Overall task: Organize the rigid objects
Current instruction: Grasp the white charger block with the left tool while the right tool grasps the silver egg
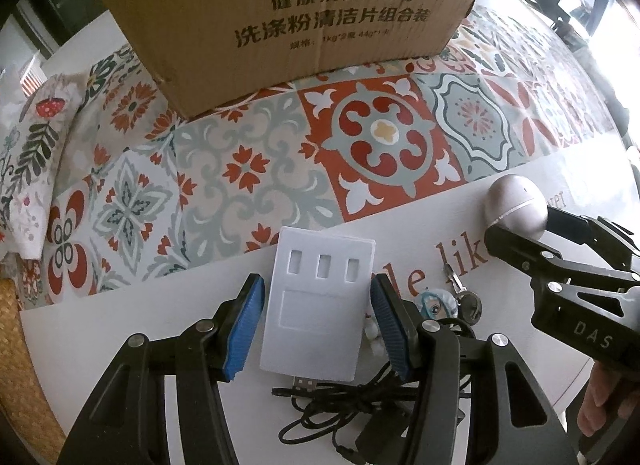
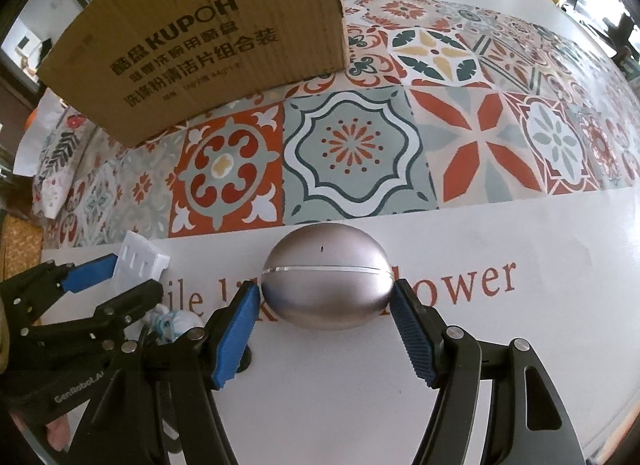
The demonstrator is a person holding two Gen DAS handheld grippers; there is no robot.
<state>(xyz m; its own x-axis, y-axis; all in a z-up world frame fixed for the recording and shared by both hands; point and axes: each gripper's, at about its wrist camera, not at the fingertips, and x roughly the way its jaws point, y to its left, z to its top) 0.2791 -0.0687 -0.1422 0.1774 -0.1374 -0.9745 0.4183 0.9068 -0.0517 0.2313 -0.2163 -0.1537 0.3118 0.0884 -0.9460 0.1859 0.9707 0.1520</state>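
egg (image 2: 326,277) | on desk (image 2: 360,377) between right tool (image 2: 325,331) pads, touching or nearly | left tool (image 1: 318,325) wide, straddling white tray (image 1: 318,305) | risk: smooth round egg may squirt out when squeezed

Cardboard box (image 1: 280,21): plain brown, black printed lettering. Counter (image 2: 360,385): white with rust-red lettering; tile-pattern band (image 2: 352,153) in rust red, grey-green, dark teal, cream. Egg-shaped object (image 2: 326,287): silver metallic, pale seam line. Plastic tray (image 1: 318,305): white. Cable (image 1: 352,405): black. Figurine (image 1: 434,305): light blue hair. Both grippers (image 1: 318,329) (image 2: 326,337): black frames, blue ribbed pads.
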